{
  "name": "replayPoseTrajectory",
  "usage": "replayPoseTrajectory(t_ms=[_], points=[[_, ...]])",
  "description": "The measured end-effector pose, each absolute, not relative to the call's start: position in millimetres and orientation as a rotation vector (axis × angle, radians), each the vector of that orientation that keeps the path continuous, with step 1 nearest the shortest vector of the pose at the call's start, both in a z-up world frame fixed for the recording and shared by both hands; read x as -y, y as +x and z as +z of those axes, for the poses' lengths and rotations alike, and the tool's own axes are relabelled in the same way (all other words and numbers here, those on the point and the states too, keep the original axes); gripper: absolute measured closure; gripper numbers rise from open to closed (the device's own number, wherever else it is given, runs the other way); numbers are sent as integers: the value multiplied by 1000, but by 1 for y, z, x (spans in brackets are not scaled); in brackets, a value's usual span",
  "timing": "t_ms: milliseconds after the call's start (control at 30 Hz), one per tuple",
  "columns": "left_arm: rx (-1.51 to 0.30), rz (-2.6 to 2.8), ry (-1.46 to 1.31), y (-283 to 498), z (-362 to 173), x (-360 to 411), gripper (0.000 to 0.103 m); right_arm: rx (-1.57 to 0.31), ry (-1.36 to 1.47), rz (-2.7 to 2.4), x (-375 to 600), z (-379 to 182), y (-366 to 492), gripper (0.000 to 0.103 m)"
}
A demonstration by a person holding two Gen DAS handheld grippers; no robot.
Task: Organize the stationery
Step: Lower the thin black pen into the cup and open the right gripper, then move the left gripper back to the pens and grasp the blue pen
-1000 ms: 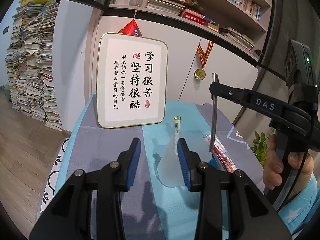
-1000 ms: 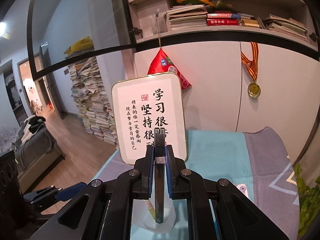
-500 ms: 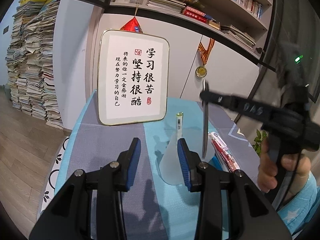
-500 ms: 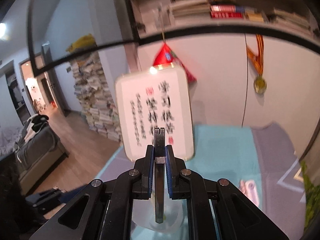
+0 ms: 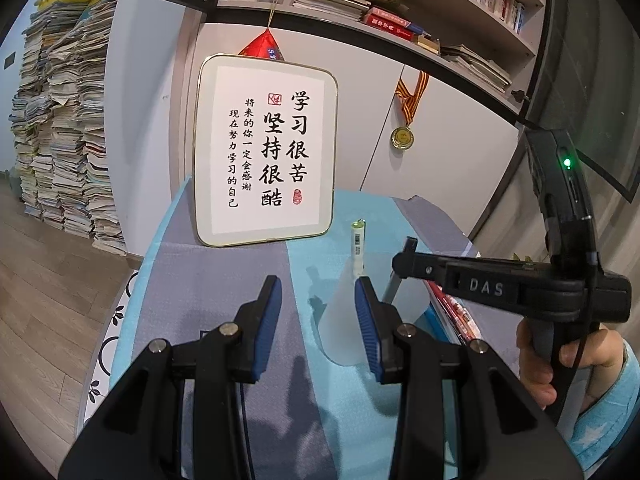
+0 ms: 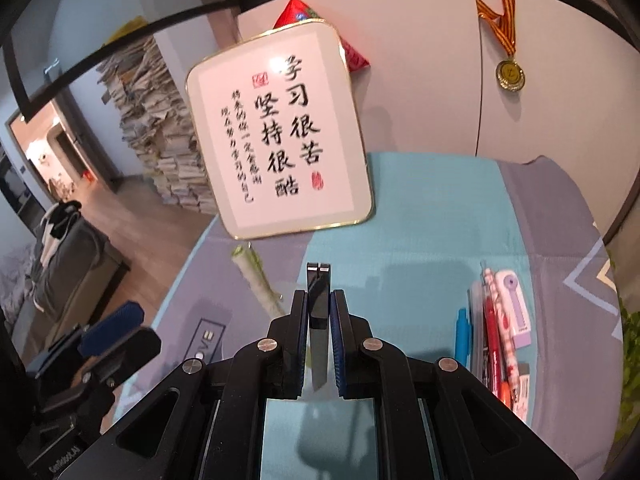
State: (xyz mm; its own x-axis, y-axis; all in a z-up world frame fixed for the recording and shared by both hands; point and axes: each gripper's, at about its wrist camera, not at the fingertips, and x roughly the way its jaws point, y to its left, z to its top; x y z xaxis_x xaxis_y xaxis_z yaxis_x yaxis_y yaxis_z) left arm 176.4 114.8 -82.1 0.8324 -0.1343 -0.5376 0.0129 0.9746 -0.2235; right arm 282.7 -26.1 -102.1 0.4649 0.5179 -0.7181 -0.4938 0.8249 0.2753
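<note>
Here, two grippers work over one table (image 5: pixel 224 280) with a blue-and-grey cloth.

One framed calligraphy board (image 5: pixel 266 148) stands at centre frame, one medal (image 5: pixel 402 136) hangs upper right, and paper stacks (image 5: pixel 64 120) fill the left. The left gripper (image 5: pixel 318 320) is apart, holding nothing, beside one translucent holder (image 5: pixel 340 320) with one pen (image 5: pixel 357 240). The right gripper (image 6: pixel 319 344) is clamped on one dark flat strip (image 6: pixel 318 292). One stationery cluster (image 6: pixel 500 328) lies lower right.

Framed calligraphy sign (image 5: pixel 266 152) upright on tablecloth (image 5: pixel 216 280); medal (image 5: pixel 402 136) on cabinet.
</note>
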Motion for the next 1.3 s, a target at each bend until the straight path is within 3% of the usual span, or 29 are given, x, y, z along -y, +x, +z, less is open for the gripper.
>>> replayPoseTrajectory(t_ms=[333, 400, 467, 533, 767, 1067, 1300], points=[[-559, -86, -191, 165, -69, -101, 66, -835, 21, 608, 50, -83, 253, 89], [-546, -96, -177, 160, -64, -94, 61, -815, 26, 596, 60, -78, 247, 81], [-530, -108, -160, 155, -59, -86, 59, -793, 36, 574, 73, -73, 241, 60], [-519, -124, -142, 150, -55, -76, 57, -774, 51, 551, 91, -71, 234, 51], [-545, -228, -83, 146, -56, -27, 54, -819, 56, 363, 161, -98, 223, 50], [-735, -358, 50, 173, -102, 68, 55, -951, 151, 240, 242, -158, 217, 50], [-822, -332, 10, 203, -127, 87, 56, -938, 220, 259, 270, -168, 216, 50]])
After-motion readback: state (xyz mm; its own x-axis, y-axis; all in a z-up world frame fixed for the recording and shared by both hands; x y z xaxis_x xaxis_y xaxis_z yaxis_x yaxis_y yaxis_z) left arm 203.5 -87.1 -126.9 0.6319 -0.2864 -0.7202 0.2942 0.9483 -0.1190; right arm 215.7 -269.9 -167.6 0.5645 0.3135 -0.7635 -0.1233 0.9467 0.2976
